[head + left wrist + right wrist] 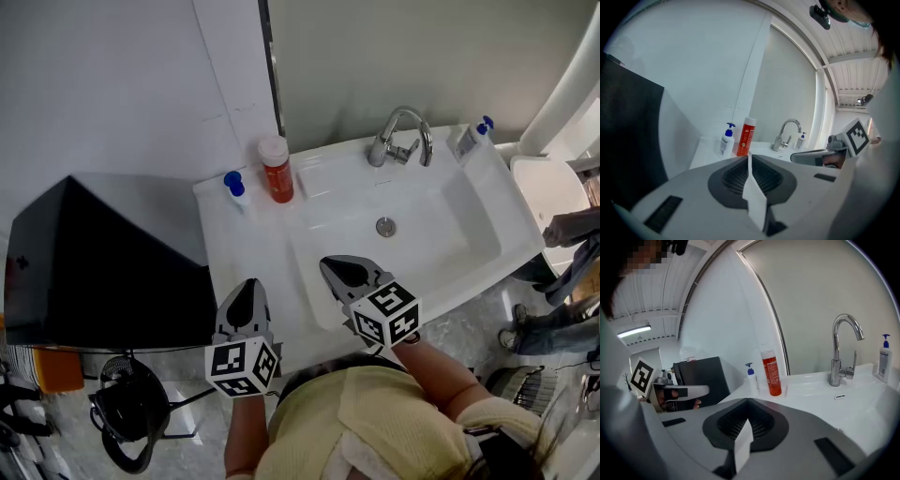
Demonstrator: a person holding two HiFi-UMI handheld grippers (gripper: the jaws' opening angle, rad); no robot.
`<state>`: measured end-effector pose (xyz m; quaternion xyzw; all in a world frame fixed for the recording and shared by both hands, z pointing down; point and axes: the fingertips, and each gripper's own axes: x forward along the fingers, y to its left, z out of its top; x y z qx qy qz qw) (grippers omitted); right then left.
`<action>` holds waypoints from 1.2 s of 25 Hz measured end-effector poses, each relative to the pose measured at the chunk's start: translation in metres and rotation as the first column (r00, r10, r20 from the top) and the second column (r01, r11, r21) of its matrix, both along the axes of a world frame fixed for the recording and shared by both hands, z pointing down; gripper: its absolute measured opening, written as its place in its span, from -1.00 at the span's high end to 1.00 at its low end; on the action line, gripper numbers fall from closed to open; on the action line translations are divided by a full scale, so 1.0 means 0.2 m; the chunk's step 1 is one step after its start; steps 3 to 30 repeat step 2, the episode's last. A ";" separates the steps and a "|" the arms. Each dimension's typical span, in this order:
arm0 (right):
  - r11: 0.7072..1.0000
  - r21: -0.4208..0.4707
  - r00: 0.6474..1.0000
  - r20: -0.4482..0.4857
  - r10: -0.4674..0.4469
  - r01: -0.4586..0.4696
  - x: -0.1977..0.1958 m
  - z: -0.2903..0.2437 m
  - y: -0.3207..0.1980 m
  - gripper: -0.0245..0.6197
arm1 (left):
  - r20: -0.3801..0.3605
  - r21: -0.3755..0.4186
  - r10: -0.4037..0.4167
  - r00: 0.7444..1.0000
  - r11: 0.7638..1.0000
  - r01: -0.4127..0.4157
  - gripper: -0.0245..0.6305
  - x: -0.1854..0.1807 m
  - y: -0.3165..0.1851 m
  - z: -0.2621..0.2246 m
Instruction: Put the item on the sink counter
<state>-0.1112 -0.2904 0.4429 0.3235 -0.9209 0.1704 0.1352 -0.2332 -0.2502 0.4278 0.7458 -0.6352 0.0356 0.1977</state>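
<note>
- Here we hold the left gripper [246,289] and right gripper [336,267] — jaws together, empty — at the near edge of the sink counter [217,211].
- The red bottle [276,171] stands back-left on it; the basin [412,253] lies open.
- Only the head view shows the floor [459,330].

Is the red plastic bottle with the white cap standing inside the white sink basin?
No, the red plastic bottle stands upright on the white counter ledge, left of the sink basin.

Red bottle [276,169] print too small, apparently.
</note>
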 end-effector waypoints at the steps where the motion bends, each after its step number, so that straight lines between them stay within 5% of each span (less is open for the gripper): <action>1: 1.000 0.001 1.000 -0.001 -0.003 0.003 0.00 0.00 0.00 0.85 | 0.000 0.001 0.000 1.000 1.000 0.000 0.76 0.00 0.00 0.00; 30: 1.000 0.002 1.000 -0.001 -0.006 0.006 -0.01 -0.01 -0.01 0.85 | 0.000 0.001 0.000 1.000 1.000 0.000 0.76 0.00 0.00 0.00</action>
